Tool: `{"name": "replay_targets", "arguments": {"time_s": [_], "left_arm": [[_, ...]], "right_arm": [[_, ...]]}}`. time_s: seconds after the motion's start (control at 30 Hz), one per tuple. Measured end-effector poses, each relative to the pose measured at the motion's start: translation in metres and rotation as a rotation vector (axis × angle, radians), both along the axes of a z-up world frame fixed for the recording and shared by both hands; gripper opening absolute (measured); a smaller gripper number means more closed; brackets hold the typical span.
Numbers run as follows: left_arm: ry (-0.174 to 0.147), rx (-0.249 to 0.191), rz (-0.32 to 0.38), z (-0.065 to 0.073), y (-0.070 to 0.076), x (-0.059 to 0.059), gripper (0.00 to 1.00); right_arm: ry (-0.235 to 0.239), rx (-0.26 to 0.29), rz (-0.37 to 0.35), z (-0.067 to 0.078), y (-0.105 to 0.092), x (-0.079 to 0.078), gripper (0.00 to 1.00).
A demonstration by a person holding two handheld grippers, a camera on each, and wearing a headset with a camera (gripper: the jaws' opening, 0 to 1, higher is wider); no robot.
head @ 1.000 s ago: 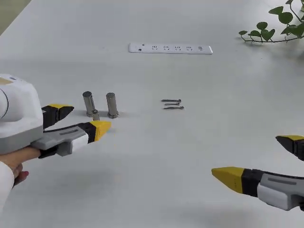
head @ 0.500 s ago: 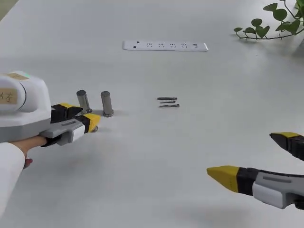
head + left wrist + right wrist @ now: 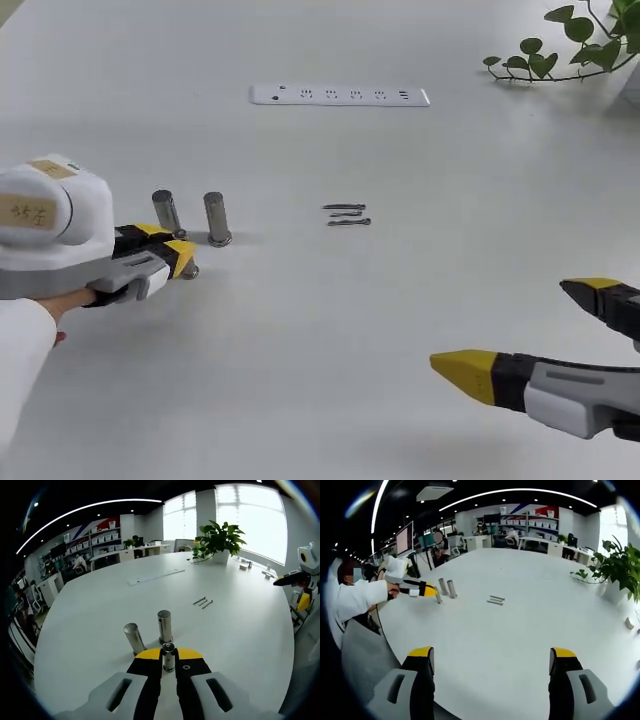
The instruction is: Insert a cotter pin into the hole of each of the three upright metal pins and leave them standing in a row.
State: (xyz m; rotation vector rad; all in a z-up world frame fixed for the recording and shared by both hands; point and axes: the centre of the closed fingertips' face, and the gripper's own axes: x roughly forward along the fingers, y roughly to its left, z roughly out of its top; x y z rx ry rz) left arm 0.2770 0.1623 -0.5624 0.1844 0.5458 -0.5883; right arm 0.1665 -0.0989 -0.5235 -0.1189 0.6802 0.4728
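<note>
Two upright metal pins stand side by side at the left of the white table. My left gripper is shut on the third metal pin, which stands just in front of the other two pins. Three cotter pins lie together mid-table, to the right of the pins and clear of both grippers; they appear too as cotter pins and cotter pins. My right gripper hovers open and holds nothing at the near right, far from the pins.
A white power strip lies at the back of the table. A potted plant trails leaves at the far right corner. The tabletop between the two grippers is bare. Shelves and desks stand beyond the table.
My left gripper's jaws, open around the third pin a second ago, have shut on it. The right gripper has stayed open and hardly moved. The head camera has shifted slightly.
</note>
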Motion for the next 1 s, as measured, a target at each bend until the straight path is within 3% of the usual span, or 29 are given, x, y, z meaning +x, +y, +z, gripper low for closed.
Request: {"name": "replay_targets", "arguments": {"time_s": [0.17,0.33,0.4,0.47,0.5,0.6,0.67,0.77,1.0], "left_arm": [[0.005,-0.006,-0.001,0.000,0.000,0.000,0.06],[-0.020,0.049,-0.055,0.002,-0.005,-0.005,0.05],[-0.024,0.047,-0.080,0.004,-0.010,-0.009,0.05],[-0.028,0.015,-0.121,0.009,-0.020,-0.015,0.05],[-0.014,-0.035,-0.138,0.013,-0.028,-0.020,0.05],[-0.039,-0.048,-0.194,0.022,-0.040,-0.026,0.05],[-0.053,-0.029,-0.248,0.026,-0.050,-0.033,0.05],[-0.093,0.039,-0.337,0.028,-0.063,-0.041,0.05],[-0.076,0.053,-0.401,0.023,-0.087,-0.056,0.05]], "right_arm": [[0.001,0.000,0.002,0.000,0.001,0.000,0.93],[-0.001,0.003,0.003,0.001,0.002,0.000,0.93],[-0.002,0.004,0.004,0.001,0.002,0.000,0.93],[-0.003,0.005,0.002,0.001,0.002,0.000,0.93],[-0.003,0.006,0.002,0.001,0.002,0.000,0.93],[-0.005,0.008,0.003,0.001,0.002,0.000,0.93],[-0.004,0.009,0.005,0.001,0.002,-0.001,0.93],[-0.004,0.008,0.003,0.001,0.002,-0.001,0.93],[-0.009,0.007,-0.013,0.002,-0.002,0.000,0.92]]}}
